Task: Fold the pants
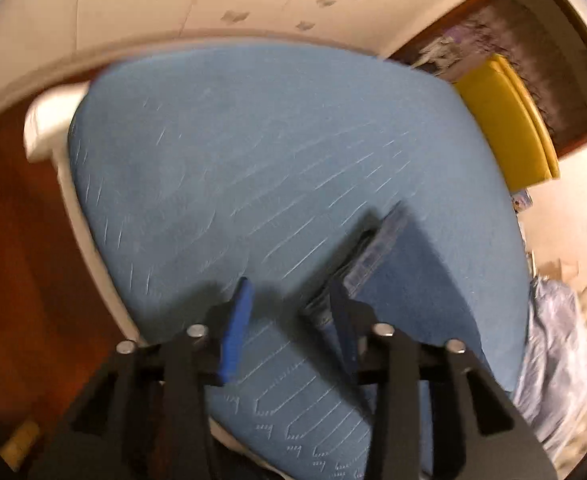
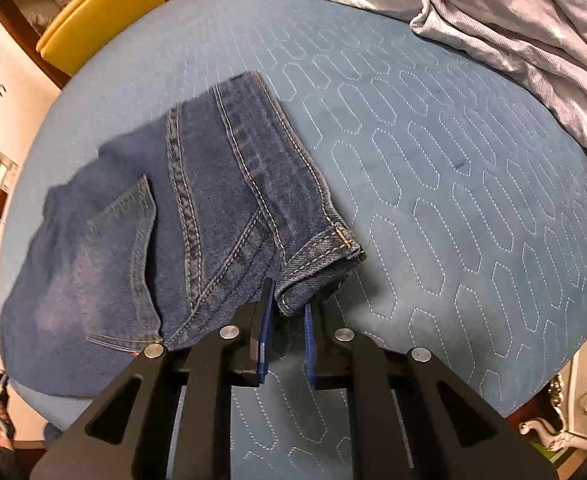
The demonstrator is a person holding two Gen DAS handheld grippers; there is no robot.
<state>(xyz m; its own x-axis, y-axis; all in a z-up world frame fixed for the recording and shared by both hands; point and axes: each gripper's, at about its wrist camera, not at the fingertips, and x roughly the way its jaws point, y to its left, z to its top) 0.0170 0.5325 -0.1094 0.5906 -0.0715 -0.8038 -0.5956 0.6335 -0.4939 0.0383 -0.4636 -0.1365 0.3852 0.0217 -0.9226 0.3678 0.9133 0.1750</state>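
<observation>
The blue jeans (image 2: 181, 216) lie folded in a thick bundle on the bed (image 2: 433, 184), which has a blue quilted cover with white stitched shapes. In the right wrist view the waistband edge of the jeans points toward the right gripper (image 2: 287, 312). Its two blue fingers (image 2: 264, 332) stand a little apart, and the corner of the waistband sits right between them. You cannot tell if they are pinching the cloth or only sitting around it. A back pocket shows on the left part of the bundle. In the left wrist view the picture is blurry. The left gripper (image 1: 289, 312) has its fingers (image 1: 237, 328) wide apart, with nothing between them but the bed cover. The jeans (image 1: 373, 248) show just past the right finger, close beside it. A gray blanket with stars (image 2: 513, 28) is bunched up at the far side of the bed. A yellow chair (image 2: 101, 8) stands next to the bed.
</observation>
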